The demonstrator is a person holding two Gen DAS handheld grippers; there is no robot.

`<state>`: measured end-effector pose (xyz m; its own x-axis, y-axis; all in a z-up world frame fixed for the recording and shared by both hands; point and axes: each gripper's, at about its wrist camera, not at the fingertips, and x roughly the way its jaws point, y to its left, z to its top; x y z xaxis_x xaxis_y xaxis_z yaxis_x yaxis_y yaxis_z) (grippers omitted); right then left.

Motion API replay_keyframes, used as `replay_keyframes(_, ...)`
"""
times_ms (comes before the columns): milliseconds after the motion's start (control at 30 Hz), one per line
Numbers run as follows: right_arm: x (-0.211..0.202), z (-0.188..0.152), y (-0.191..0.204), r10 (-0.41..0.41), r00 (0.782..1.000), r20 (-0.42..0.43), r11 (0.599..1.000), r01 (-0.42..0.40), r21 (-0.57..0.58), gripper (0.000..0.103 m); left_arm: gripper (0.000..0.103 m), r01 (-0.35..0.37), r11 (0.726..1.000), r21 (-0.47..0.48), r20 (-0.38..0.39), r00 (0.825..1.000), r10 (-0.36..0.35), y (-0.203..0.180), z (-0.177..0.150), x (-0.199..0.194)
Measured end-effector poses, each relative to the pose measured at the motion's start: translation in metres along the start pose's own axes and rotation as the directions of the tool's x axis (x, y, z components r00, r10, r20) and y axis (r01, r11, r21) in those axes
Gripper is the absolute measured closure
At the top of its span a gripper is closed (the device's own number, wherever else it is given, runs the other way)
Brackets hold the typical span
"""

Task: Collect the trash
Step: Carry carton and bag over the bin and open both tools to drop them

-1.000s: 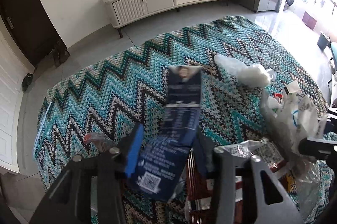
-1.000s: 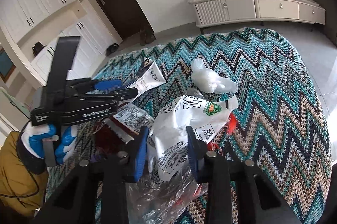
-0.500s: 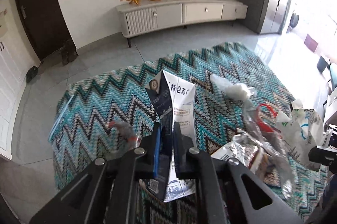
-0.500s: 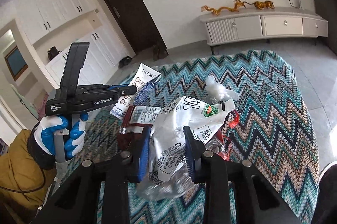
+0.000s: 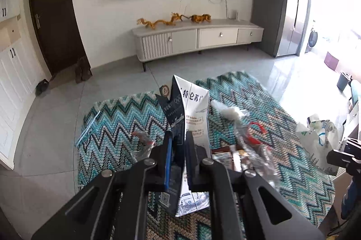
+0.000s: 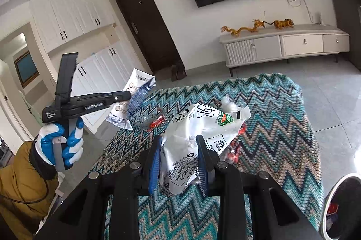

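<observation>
I have the left gripper (image 5: 179, 150) clamped on the flattened milk carton (image 5: 188, 113), lifted above the zigzag rug (image 5: 248, 91), and the right gripper (image 6: 179, 159) pinching the crumpled white milk bag (image 6: 198, 127), both raised clear, presumably to carry them to the bin (image 6: 334, 206) at my right.

A white bin (image 6: 338, 206) at the near right is cut off by the edge; the clear wrappers (image 5: 255, 147) on the rug are blurred.

Wrappers (image 5: 246, 149) on rug (image 5: 293, 104), cabinet (image 5: 198, 39) behind.
</observation>
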<state>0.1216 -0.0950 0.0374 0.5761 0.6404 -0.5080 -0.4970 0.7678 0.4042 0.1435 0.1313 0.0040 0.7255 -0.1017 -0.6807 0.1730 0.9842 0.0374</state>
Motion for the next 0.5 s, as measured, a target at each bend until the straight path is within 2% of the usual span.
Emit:
replay_keyframes(167, -0.037, -0.004, -0.017, -0.031, 0.998, 0.053, 0.999, 0.030, 0.026, 0.075, 0.093, 0.040, 0.998, 0.042, 0.029, 0.999, -0.041, -0.033, 0.011, -0.019)
replay_keyframes(300, -0.073, -0.010, -0.039, -0.084, 0.992, 0.097, 0.996, 0.080, 0.050, 0.075, 0.093, 0.099, 0.992, 0.080, 0.035, 0.994, -0.102, -0.074, 0.022, -0.024)
replay_keyframes(500, -0.130, -0.028, -0.088, -0.196, 0.969, 0.151, 0.977, 0.181, 0.113, 0.075, 0.093, 0.213, 0.965, 0.154, 0.005, 0.976, -0.216, -0.160, 0.038, -0.012)
